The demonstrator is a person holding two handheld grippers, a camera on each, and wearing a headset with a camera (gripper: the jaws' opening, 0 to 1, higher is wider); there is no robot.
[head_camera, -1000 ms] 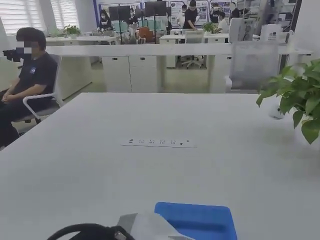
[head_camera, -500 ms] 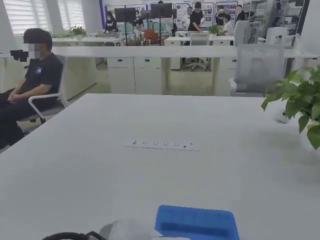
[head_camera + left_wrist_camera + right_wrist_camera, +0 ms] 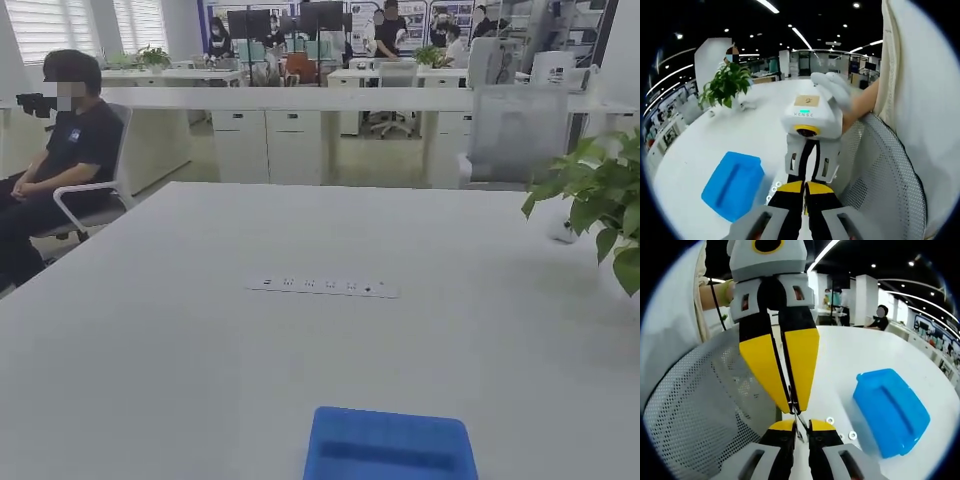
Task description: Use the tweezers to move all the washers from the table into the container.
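Left gripper (image 3: 792, 409) pinches thin metal tweezers (image 3: 797, 417), whose tip sits between the right gripper's (image 3: 802, 427) near-closed jaws; grip unclear. 2 small silver washers (image 3: 830, 420) lie near the blue rectangular plastic container (image 3: 890, 410), which the head view's bottom edge cuts off.

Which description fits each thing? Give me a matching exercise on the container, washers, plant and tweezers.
1 container
2 washers
3 plant
4 tweezers

A green, at the right edge of the table
B thin dark prongs
C blue, on the table
D small rings beside the container

Pairs: 1-C; 2-D; 3-A; 4-B
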